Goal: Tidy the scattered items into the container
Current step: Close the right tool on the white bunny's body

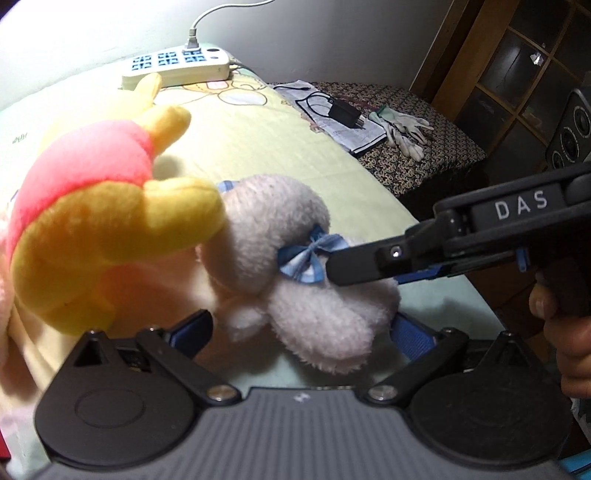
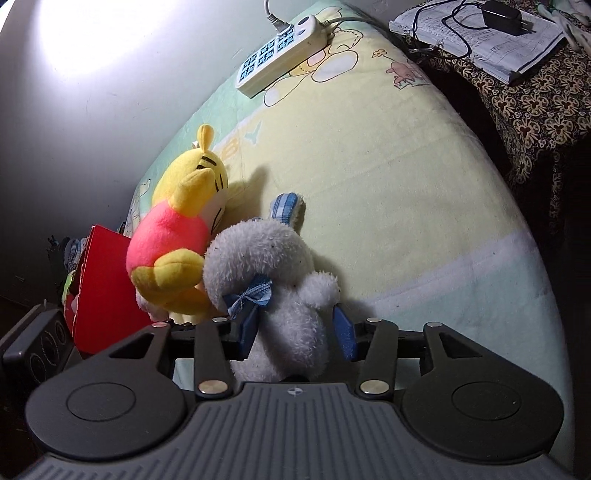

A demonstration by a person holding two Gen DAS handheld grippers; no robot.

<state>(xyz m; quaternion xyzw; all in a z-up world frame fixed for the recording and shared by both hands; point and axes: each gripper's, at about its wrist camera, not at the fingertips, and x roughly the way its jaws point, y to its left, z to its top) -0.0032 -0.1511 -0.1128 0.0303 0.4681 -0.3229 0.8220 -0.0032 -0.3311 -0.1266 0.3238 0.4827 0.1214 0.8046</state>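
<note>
Both grippers, left gripper (image 1: 299,328) and right gripper (image 2: 295,332), angle down, straddling the white plush (image 2: 280,273).

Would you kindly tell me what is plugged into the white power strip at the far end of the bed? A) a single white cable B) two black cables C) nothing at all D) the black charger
A: on the power strip only one white cable sits in a socket.
</note>
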